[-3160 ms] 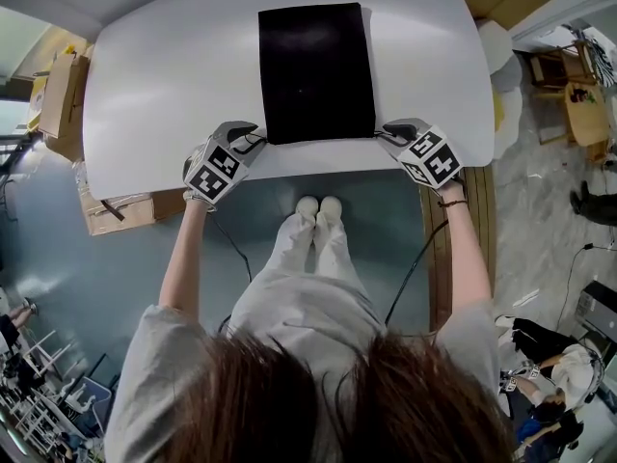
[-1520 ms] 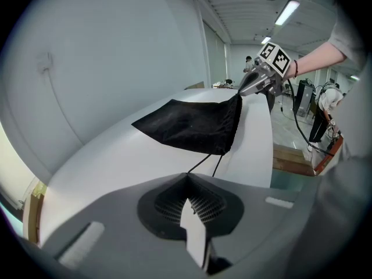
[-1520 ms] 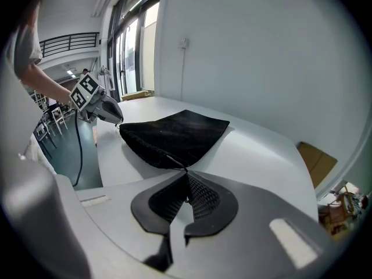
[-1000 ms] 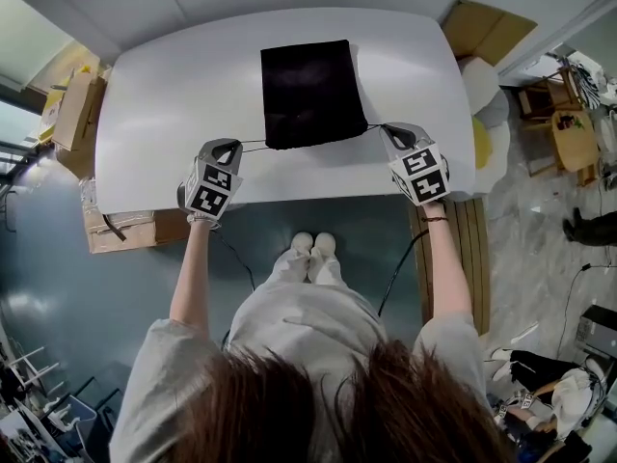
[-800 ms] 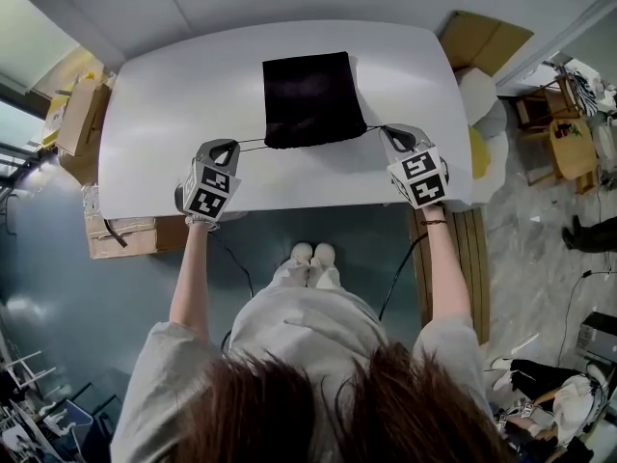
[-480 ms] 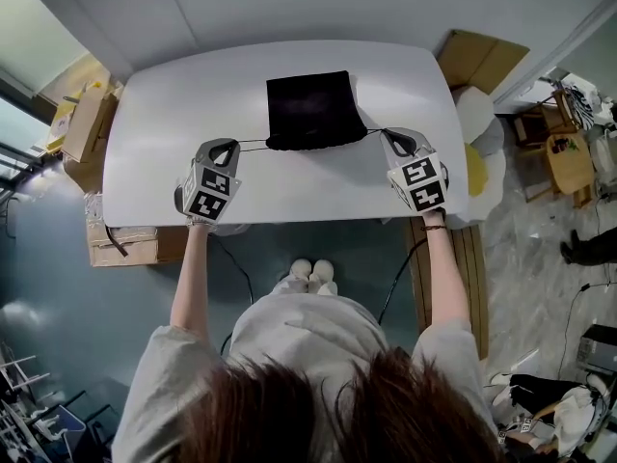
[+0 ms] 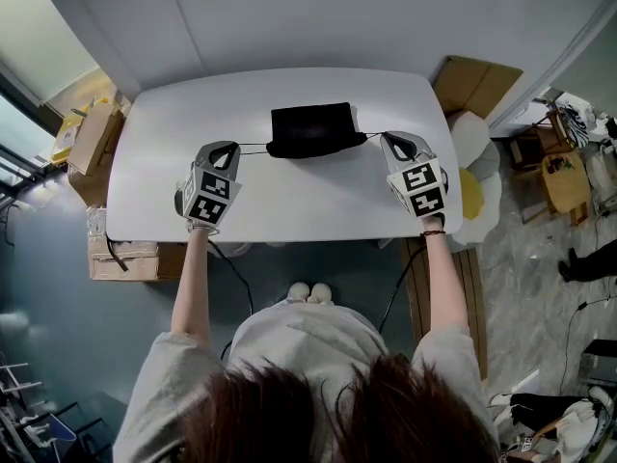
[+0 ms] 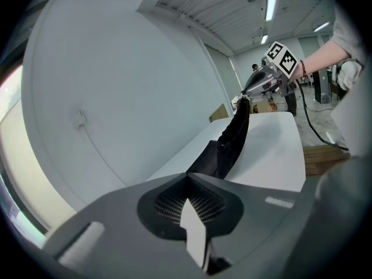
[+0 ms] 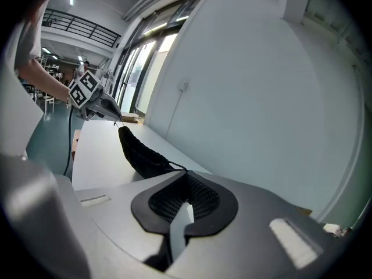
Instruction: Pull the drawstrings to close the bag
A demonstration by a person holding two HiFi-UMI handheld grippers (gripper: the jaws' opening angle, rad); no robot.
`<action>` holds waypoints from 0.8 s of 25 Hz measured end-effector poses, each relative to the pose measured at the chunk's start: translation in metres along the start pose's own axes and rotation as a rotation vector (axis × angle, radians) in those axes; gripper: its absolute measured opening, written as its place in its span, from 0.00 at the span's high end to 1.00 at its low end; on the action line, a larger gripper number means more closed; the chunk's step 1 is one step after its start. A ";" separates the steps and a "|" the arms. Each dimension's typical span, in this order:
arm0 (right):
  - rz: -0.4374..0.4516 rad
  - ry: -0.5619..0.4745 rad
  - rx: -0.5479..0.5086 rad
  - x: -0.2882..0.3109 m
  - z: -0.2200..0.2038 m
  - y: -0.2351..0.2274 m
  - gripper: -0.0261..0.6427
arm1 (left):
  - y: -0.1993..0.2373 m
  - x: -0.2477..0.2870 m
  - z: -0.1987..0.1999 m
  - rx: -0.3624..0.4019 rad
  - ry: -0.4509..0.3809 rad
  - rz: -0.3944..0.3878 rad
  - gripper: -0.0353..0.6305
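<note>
Bag (image 7: 310,129) sat midway between my left hand-held gripper (image 7: 234,149) and right hand-held gripper (image 7: 386,138), mouth running crosswise; each was clamped on a taut drawstring (image 7: 253,146).

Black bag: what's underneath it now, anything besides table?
Only the white table shows beneath the black bag. Its mouth end hangs raised on the drawstrings; its far end rests on the table. The patch it covers, and its inside, are hidden.
</note>
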State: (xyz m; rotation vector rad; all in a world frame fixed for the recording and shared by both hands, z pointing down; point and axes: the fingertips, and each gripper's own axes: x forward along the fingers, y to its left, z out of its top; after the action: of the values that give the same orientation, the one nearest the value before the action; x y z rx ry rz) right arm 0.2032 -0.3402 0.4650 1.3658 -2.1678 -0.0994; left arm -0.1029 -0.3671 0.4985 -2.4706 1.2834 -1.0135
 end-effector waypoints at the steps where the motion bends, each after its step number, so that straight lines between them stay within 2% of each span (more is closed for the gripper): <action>1: -0.005 -0.011 0.000 -0.001 0.005 -0.002 0.94 | 0.002 -0.001 0.005 0.002 -0.008 0.007 0.95; 10: -0.056 -0.102 -0.010 -0.011 0.045 -0.022 0.94 | 0.025 -0.013 0.037 0.014 -0.079 0.064 0.95; 20: -0.092 -0.150 -0.037 -0.020 0.070 -0.038 0.94 | 0.047 -0.028 0.072 0.032 -0.140 0.116 0.95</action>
State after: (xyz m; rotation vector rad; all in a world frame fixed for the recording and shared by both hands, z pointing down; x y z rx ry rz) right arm 0.2052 -0.3571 0.3847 1.4786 -2.2122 -0.2836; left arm -0.0985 -0.3846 0.4102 -2.3658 1.3367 -0.8123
